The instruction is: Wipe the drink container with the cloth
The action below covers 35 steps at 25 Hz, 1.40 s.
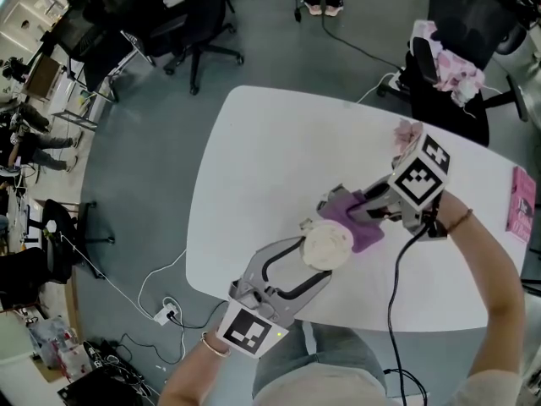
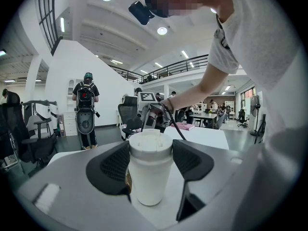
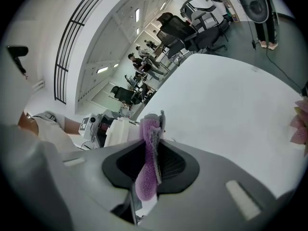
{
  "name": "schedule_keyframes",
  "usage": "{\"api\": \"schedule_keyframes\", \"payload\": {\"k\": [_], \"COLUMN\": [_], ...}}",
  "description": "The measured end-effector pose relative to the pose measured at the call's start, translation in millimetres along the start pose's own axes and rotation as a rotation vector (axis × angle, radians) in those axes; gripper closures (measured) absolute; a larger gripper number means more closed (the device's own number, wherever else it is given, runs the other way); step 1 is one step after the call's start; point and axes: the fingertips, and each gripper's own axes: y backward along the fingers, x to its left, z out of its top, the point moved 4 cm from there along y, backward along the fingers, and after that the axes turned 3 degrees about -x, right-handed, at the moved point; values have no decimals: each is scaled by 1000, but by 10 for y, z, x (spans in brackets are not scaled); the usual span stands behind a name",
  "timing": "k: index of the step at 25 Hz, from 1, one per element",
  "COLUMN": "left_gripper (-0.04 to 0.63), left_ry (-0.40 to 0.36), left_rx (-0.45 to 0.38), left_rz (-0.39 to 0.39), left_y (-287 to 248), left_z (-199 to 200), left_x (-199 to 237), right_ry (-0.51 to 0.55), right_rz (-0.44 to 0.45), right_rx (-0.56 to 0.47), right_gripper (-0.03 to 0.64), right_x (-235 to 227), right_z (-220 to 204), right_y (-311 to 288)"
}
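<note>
A white lidded drink cup (image 1: 328,245) stands on the white table (image 1: 270,159), held between the black pads of my left gripper (image 1: 306,256). In the left gripper view the cup (image 2: 150,165) fills the gap between the jaws of my left gripper (image 2: 150,162), upright. My right gripper (image 1: 338,207) is shut on a purple cloth (image 1: 359,227), which lies against the cup's far side. The right gripper view shows the cloth (image 3: 149,162) pinched in my right gripper (image 3: 153,163), with the cup (image 3: 120,131) just beyond.
A pink book (image 1: 521,203) lies at the table's right edge. A small pinkish object (image 1: 408,132) sits on the table behind my right gripper. Office chairs (image 1: 194,24) stand on the grey floor beyond the table, and cables (image 1: 161,286) run to a power strip at the left.
</note>
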Motion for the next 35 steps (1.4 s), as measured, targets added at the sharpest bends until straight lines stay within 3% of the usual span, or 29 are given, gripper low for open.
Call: {"api": "schedule_keyframes", "payload": {"k": [12,35], "left_gripper": [313,313], "left_ry": [-3,-9], "left_rx": [14,15], "left_rz": [-4,-10], "left_y": [-16,-21], "left_z": [3,14], "left_x": [2,6], "right_ry": [-44,-109], "right_rz": [-1,-84], "right_rx": [-28,-18], "right_gripper": [545,545], "right_x": [-160,-477], "right_z": [-55,-180], "right_y": [-149,-461]}}
